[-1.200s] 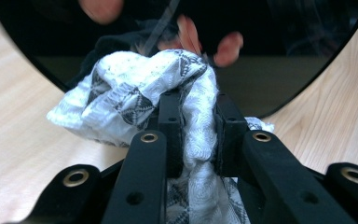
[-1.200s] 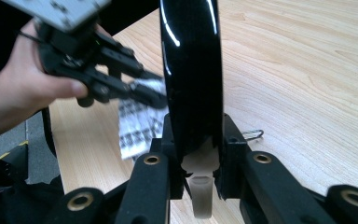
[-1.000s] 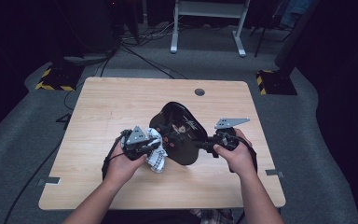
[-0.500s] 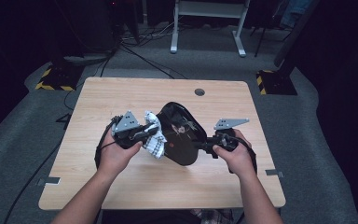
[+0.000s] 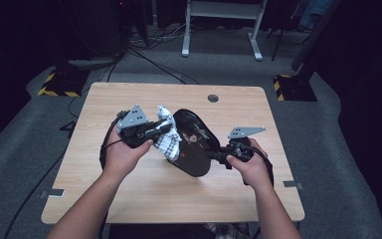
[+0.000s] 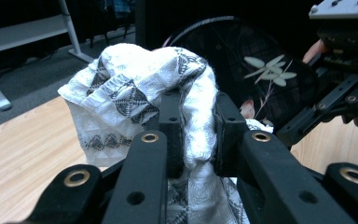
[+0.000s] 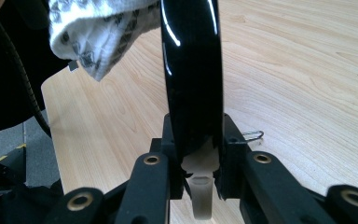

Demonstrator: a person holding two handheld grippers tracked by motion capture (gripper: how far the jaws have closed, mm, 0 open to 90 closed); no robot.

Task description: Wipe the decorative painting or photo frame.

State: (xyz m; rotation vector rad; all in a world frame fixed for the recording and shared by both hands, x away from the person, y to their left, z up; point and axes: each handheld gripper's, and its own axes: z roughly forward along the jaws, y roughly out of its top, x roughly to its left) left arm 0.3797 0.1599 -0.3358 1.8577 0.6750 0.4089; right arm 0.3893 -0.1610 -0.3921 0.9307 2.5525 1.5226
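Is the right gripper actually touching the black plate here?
Touching. In the right gripper view, the right gripper has both jaws pressed against the rim of the black plate, which stands on edge between them.

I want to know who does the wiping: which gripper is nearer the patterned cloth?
Left. The left gripper is shut on the patterned cloth, pressing it at the black plate. The right gripper clamps the plate's opposite rim, apart from the cloth.

Light fell from overhead onto the pale wood counter (image 5: 144, 199), while the room around it stayed nearly black. A white streak of glare ran down the glossy black plate (image 7: 191, 70). Close up, the jaws looked soft and slightly out of focus.
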